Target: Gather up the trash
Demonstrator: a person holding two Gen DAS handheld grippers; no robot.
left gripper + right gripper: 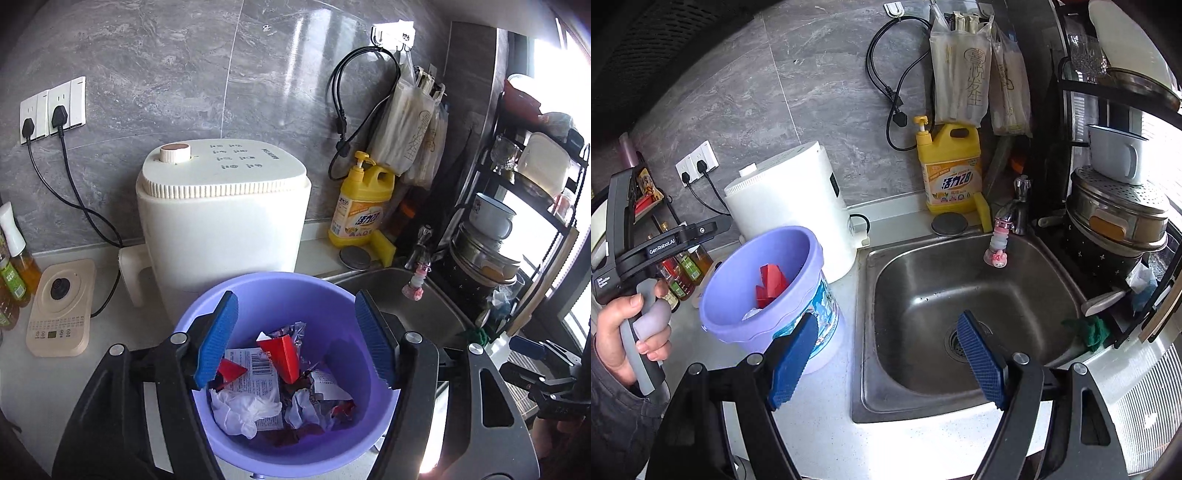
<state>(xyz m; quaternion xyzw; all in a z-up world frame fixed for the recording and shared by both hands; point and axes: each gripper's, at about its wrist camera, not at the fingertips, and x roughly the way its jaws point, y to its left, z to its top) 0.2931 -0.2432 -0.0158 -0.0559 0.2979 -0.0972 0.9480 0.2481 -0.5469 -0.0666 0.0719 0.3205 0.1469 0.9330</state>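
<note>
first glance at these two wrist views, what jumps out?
The round lilac plastic bucket on the white counter, left of the steel sink, holding crumpled wrappers, white tissue and a red carton. The left gripper hangs open right over it; the right gripper is open too, above the sink's near edge. Behind stand a cream appliance and a yellow detergent jug.

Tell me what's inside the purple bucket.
The purple bucket holds a red carton, a barcoded wrapper, crumpled white tissue and foil scraps. Anything beneath them is covered.
</note>
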